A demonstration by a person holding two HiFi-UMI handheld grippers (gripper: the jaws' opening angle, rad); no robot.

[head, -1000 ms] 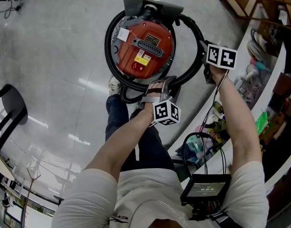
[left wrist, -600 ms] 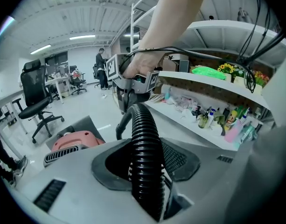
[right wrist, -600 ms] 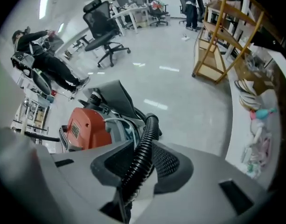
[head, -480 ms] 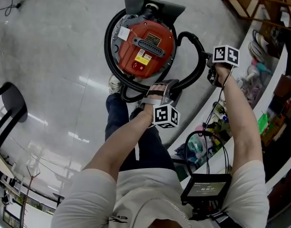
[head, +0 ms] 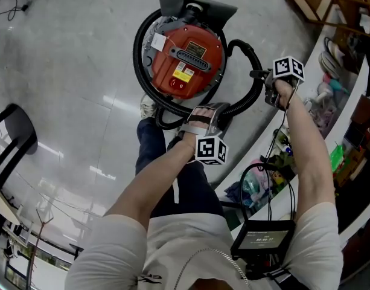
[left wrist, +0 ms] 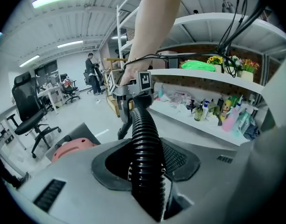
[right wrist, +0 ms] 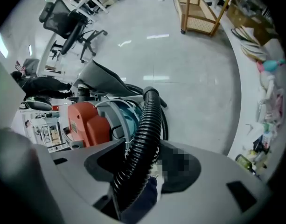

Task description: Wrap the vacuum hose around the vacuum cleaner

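- Vacuum cleaner [head: 185, 62], red-topped, is standing on the grey floor [head: 70, 71] just ahead of the person's shoe [head: 147, 106].
- Vacuum hose [left wrist: 145, 139], black and ribbed, is already hugging the far, left and near sides of the body.
- On the right side the hose is not lying flat: it is bowing out in a loop, clear of the body, toward the shelving.
- Left tool [left wrist: 145, 164] is pinching the hose at the near edge of the vacuum, close to the base. The hose is filling the gap between the jaws and running straight out ahead of them.
- Right tool [right wrist: 142, 162] is hanging at the outer edge of that loop and pointing steeply down. Its jaws have just been opening and are now standing spread. The hose is passing between them and leaning on one jaw, with a gap on the other side, so nothing is being squeezed.
- White shelf [left wrist: 198, 120] with bottles is running along the person's right.
- Office chair [left wrist: 31, 115] and a wooden cart [right wrist: 198, 8] are sitting well apart from the vacuum.
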